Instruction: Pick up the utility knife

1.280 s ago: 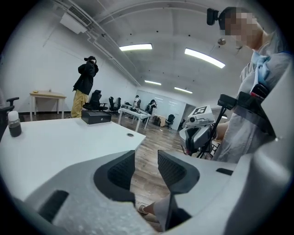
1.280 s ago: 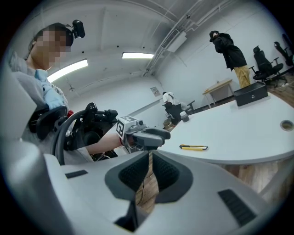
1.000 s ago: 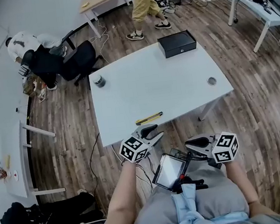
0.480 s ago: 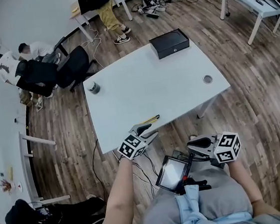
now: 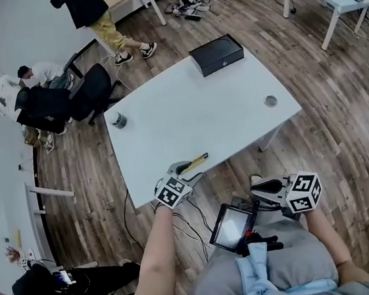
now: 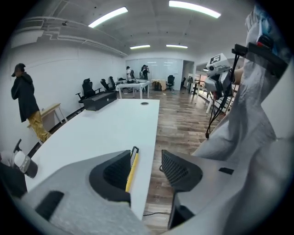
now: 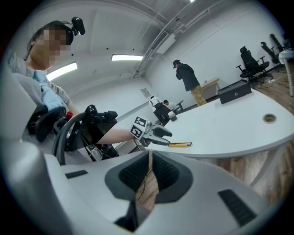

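Now that, at the near edge of the table (image 5: 219, 106), the left gripper (image 5: 190, 171) has come down and its jaws have just been opening, they stand wide apart. The right gripper (image 5: 258, 188) waits over the lap, its jaws almost together with nothing in them. The yellow knife (image 5: 194, 163) lies flat between the left jaws, close by one, so I think a squeeze comes next, but its near end hides behind that jaw and I cannot tell if they touch.
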`<action>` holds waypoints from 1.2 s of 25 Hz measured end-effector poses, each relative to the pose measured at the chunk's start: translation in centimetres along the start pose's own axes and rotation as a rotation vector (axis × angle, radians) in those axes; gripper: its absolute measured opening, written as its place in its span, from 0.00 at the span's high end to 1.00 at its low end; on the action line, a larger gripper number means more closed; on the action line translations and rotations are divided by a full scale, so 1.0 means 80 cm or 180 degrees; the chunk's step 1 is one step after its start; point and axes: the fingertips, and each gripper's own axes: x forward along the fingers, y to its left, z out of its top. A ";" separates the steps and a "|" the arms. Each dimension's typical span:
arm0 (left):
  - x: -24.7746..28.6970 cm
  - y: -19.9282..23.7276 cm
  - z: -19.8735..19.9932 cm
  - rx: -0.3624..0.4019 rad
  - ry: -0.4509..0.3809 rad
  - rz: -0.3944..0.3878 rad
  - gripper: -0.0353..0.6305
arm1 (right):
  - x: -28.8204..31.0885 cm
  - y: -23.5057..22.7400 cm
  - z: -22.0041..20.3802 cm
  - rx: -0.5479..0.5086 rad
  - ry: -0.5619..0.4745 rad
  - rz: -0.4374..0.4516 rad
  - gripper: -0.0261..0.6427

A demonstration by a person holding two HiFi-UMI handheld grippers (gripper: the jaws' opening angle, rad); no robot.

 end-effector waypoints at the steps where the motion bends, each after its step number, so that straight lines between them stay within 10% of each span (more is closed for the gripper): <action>1: 0.005 0.000 -0.007 0.0057 0.0078 -0.0012 0.65 | -0.002 -0.002 -0.001 0.0004 -0.0001 -0.0011 0.92; 30: 0.072 0.039 -0.080 0.0592 0.1226 -0.0182 0.66 | -0.022 -0.043 -0.003 0.0225 -0.0011 -0.0233 0.92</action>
